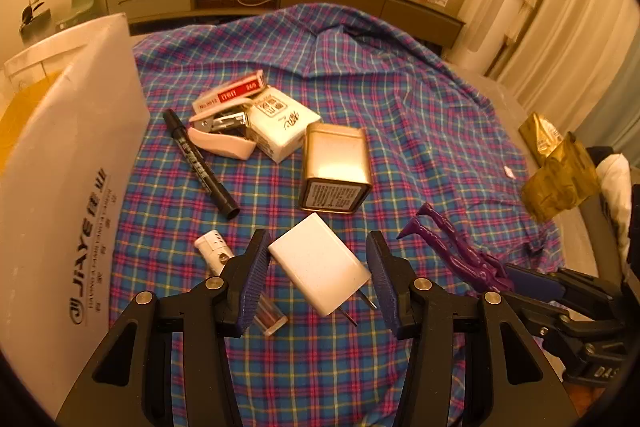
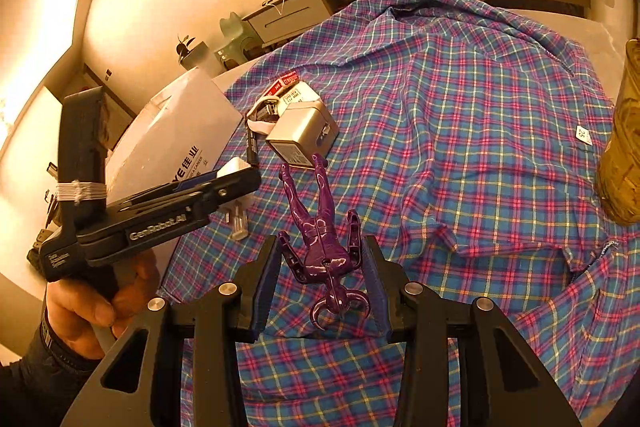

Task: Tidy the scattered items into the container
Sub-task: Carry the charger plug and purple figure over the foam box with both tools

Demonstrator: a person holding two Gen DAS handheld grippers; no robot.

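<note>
- Where your left gripper (image 1: 318,275) hangs, jaws wide around the white charger (image 1: 318,269) without touching, its pad half-hides a clear tube (image 1: 269,317).
- Your right gripper (image 2: 324,283) clamps the glossy purple figure (image 2: 320,239) above the plaid cloth (image 2: 460,147).
- At far left the white container (image 1: 60,195) is cut off.

Your left wrist camera is looking steeply down along its fingers, close over the plaid cloth (image 1: 400,99). Your right one is sitting at its 3 o'clock, equally close. Both are sharing the gold tin (image 1: 336,167) (image 2: 300,131) at 12 o'clock.
</note>
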